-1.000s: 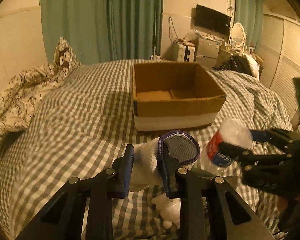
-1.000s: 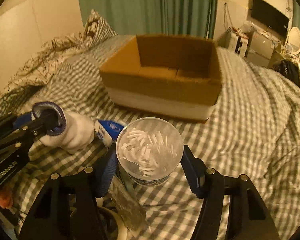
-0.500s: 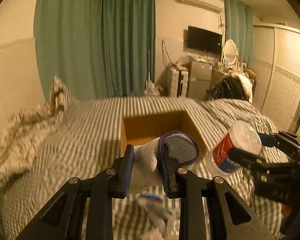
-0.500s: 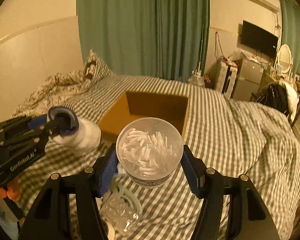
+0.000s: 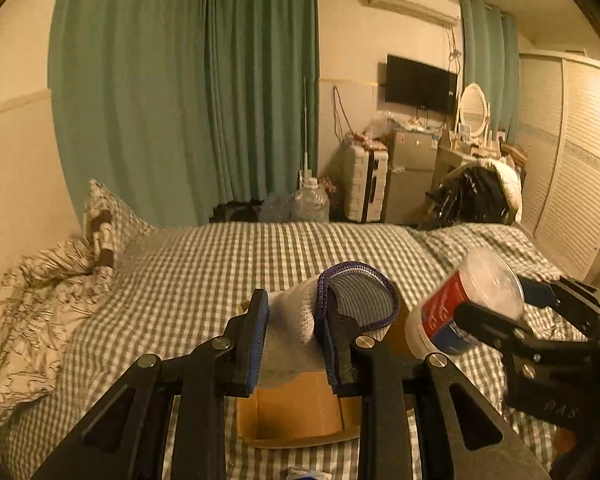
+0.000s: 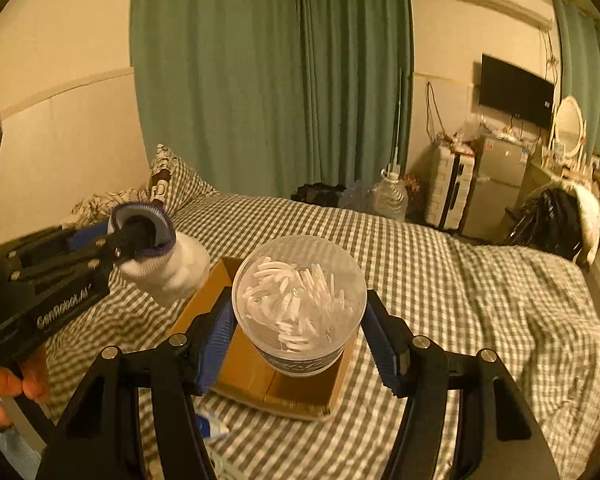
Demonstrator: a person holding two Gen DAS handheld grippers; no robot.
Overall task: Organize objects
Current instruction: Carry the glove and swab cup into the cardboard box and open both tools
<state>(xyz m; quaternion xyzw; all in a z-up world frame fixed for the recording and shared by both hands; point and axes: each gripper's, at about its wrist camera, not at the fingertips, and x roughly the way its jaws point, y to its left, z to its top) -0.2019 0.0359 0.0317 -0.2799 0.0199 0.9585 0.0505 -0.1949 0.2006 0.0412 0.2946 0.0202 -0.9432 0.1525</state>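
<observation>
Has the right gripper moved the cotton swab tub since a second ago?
Yes. The right gripper has lifted the cotton swab tub forward: before, it sat short of the cardboard box; now it hangs over the box's open top.

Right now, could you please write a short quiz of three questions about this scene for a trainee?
1. True or false: the left gripper is shut on the white sock.
2. What does the right gripper hold? A) a clear tub of cotton swabs B) a glass bottle C) nothing
3. Fill in: the cardboard box stands on the checked ____.

Key: 1 true; 2 A; 3 bed cover.
</observation>
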